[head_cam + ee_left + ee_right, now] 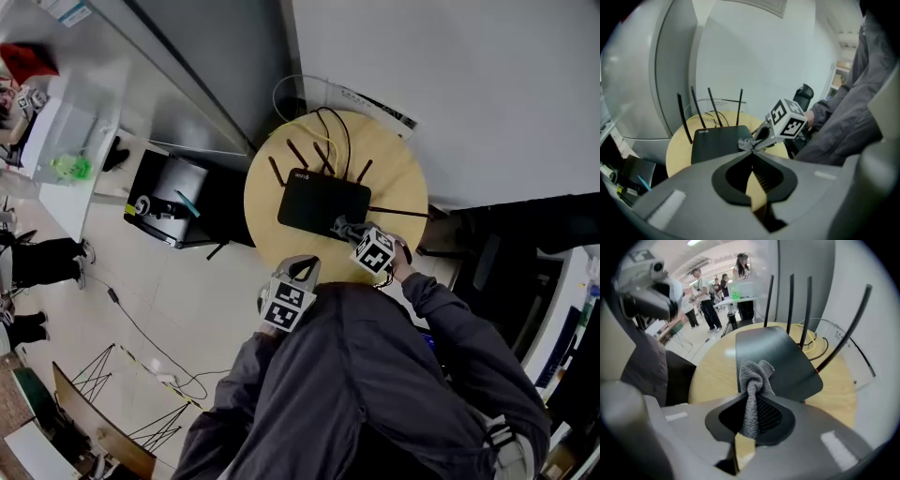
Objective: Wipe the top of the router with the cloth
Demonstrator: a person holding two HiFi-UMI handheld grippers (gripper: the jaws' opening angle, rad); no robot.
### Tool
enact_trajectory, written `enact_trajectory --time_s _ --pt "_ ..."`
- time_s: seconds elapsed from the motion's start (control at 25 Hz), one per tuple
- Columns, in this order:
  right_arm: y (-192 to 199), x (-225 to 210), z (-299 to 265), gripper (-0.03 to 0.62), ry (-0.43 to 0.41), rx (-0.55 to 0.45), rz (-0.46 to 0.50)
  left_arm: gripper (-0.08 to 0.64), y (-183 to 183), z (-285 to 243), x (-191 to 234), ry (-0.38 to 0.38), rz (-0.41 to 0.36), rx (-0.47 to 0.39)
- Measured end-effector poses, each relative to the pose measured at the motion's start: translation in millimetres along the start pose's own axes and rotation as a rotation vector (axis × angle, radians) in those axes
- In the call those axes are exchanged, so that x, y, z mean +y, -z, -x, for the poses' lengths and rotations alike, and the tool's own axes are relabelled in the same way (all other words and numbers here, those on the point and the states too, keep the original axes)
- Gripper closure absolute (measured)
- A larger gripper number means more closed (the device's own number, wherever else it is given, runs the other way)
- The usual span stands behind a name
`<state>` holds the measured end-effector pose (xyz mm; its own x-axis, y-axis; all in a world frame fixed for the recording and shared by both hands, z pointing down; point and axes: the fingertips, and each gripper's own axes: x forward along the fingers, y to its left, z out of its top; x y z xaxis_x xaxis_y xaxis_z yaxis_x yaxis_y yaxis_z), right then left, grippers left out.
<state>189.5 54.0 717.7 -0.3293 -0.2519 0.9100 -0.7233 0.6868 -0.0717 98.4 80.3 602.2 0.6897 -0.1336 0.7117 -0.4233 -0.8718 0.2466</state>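
**Cloth parked at router's near corner; wiping mostly ahead**

Left gripper point(305, 267) is held over the near rim of the round pale wooden table point(398, 178). Its jaws are closed tip to tip, with nothing caught between them. No part in the wiping is being taken by it.

Just beyond those closed tips and slightly to their left lies the flat matte-black router point(717, 143). It is set on the middle of the table. Thin black antennas point(712, 108) are raised along its far edge, and black and yellow cables point(328, 127) are looped behind them.

To the right, the right gripper point(751, 397) is clamped on a small grey terry cloth point(752, 376). The cloth is pinched into a narrow twist between the jaws, with a bunched tuft left sticking out past the tips. That tuft is placed at the router's near right corner, apparently touching the lid, though contact cannot be confirmed.

Nearly the whole top is spread out ahead of the right jaw tips, so the cloth is judged to be in place and the sweep across the lid to be largely undone. How much has been wiped cannot be read from the surface. The lid looks smooth, dull and evenly dark, with no dust, streak or smear to be made out.
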Motion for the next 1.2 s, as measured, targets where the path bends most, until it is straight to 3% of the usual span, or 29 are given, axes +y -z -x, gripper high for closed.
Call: enact_trajectory --time_s 0.28,0.48,0.72,1.2 --pt "-22 10 72 0.56 0.024 -0.177 -0.037 0.56 -7 -14 -21 0.051 -0.062 0.017" --pt "-22 10 94 0.56 0.075 -0.254 -0.057 0.56 -14 -22 -25 0.059 -0.089 0.021" --pt "-19 15 101 0.56 0.095 -0.283 -0.078 0.56 -14 -23 -28 0.066 -0.117 0.04" --pt "-21 34 90 0.56 0.027 -0.27 -0.059 0.56 -1 -13 -29 0.04 -0.09 0.048"
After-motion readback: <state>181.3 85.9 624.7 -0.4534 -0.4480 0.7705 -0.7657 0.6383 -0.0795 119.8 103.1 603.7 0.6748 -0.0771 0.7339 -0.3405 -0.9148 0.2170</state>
